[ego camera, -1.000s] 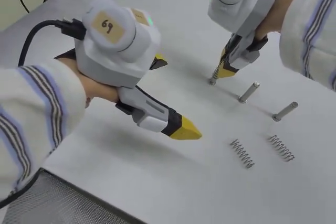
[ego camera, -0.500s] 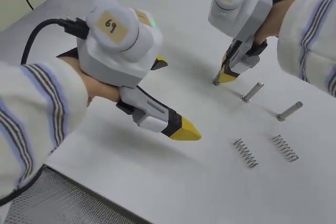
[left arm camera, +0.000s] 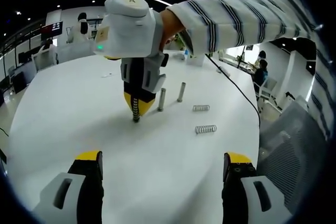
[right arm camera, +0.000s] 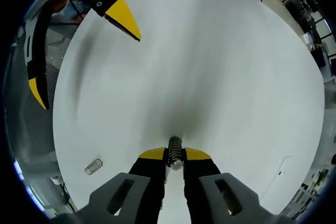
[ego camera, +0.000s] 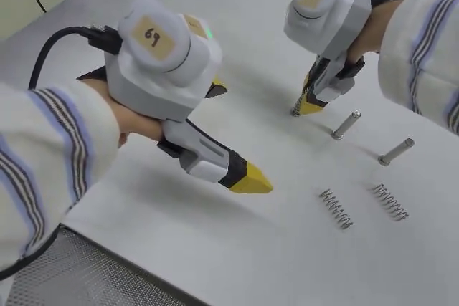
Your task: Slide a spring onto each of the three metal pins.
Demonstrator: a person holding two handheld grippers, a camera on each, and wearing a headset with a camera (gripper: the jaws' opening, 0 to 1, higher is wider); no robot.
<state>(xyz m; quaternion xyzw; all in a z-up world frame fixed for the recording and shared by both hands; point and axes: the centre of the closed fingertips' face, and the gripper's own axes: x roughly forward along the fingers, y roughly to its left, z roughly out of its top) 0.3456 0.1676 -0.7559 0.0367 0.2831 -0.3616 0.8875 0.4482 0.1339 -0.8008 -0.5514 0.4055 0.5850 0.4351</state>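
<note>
My right gripper (ego camera: pixel 310 105) stands over the nearest of three metal pins and is shut on a spring (ego camera: pixel 296 105) that stands on the table there. The spring (right arm camera: pixel 175 158) sits pinched between its yellow tips. Two bare pins (ego camera: pixel 346 124) (ego camera: pixel 396 151) stand to its right. Two loose springs (ego camera: pixel 335 209) (ego camera: pixel 389 201) lie flat in front of them. My left gripper (ego camera: pixel 244 136) hovers open at the left, holding nothing. From the left gripper view (left arm camera: pixel 164 182) I see the held spring (left arm camera: pixel 136 109), both bare pins (left arm camera: pixel 162 99) (left arm camera: pixel 181 92) and the loose springs (left arm camera: pixel 200 108) (left arm camera: pixel 206 129).
The white table (ego camera: pixel 215 249) is bare between the two grippers. A black cable (ego camera: pixel 50 44) trails from the left gripper at the far left. A grey mesh surface (ego camera: pixel 79 277) lies past the table's near edge. One loose spring (right arm camera: pixel 93 166) shows beside the right gripper's jaws.
The right gripper has stayed shut on the spring at the first pin, tilting slightly. The left gripper has barely moved. The head view has shifted a little.
</note>
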